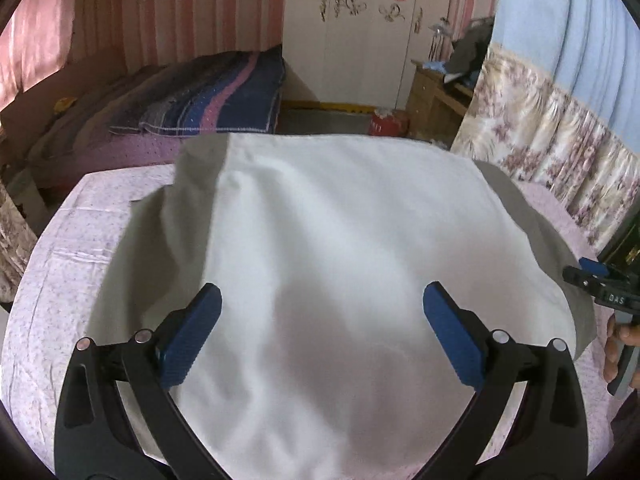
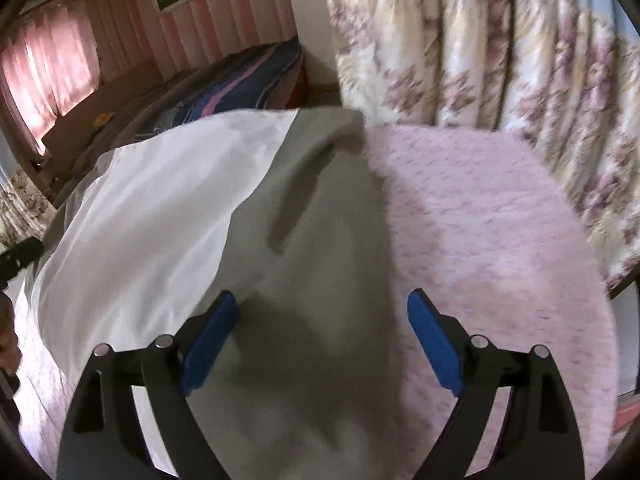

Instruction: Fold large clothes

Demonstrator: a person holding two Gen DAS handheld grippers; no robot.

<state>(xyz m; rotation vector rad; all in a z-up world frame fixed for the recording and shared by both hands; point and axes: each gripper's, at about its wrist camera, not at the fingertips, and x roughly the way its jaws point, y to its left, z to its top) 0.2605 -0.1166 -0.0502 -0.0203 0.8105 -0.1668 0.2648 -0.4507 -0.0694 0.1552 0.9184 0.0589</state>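
Observation:
A large white garment (image 1: 340,248) lies spread over the pink flowered sheet (image 1: 80,240), with grey shaded folds along its left and right sides. My left gripper (image 1: 322,300) hovers above its middle, open, blue pads wide apart with nothing between them. In the right wrist view the same garment (image 2: 152,200) shows white at the left and grey (image 2: 328,248) under the fingers. My right gripper (image 2: 322,304) stands open over that grey side, close to its right edge, holding nothing. The right gripper (image 1: 600,280) also appears at the left wrist view's right edge, held by a hand (image 1: 614,348).
The pink sheet (image 2: 500,240) lies bare to the right of the garment. A flowered curtain (image 2: 500,60) hangs close behind the table's far right edge. A bed with a striped blue blanket (image 1: 208,96), a white wardrobe (image 1: 360,32) and a wooden cabinet (image 1: 432,100) stand farther back.

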